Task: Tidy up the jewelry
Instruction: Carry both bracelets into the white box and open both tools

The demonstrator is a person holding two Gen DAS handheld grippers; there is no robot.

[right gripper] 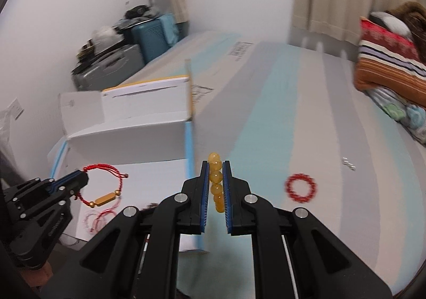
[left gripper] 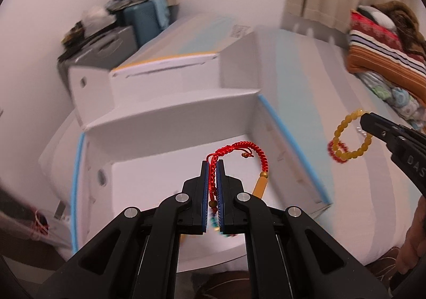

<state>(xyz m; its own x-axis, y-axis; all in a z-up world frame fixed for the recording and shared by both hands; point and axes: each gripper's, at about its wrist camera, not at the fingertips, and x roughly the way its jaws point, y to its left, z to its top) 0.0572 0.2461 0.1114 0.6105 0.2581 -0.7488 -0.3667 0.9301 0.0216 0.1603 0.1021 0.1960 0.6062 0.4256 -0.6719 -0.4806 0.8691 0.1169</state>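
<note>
Left gripper (left gripper: 212, 165) clamps the red cord bracelet (left gripper: 239, 148) above the white box (left gripper: 170, 123), frame centre. Right gripper (right gripper: 215, 165) pinches the yellow bead bracelet (right gripper: 216, 181). Lower fully into the box before releasing.

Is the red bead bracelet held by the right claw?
No, the red bead bracelet lies free on the striped bed sheet, while the right claw is closed on the yellow bead bracelet.
</note>
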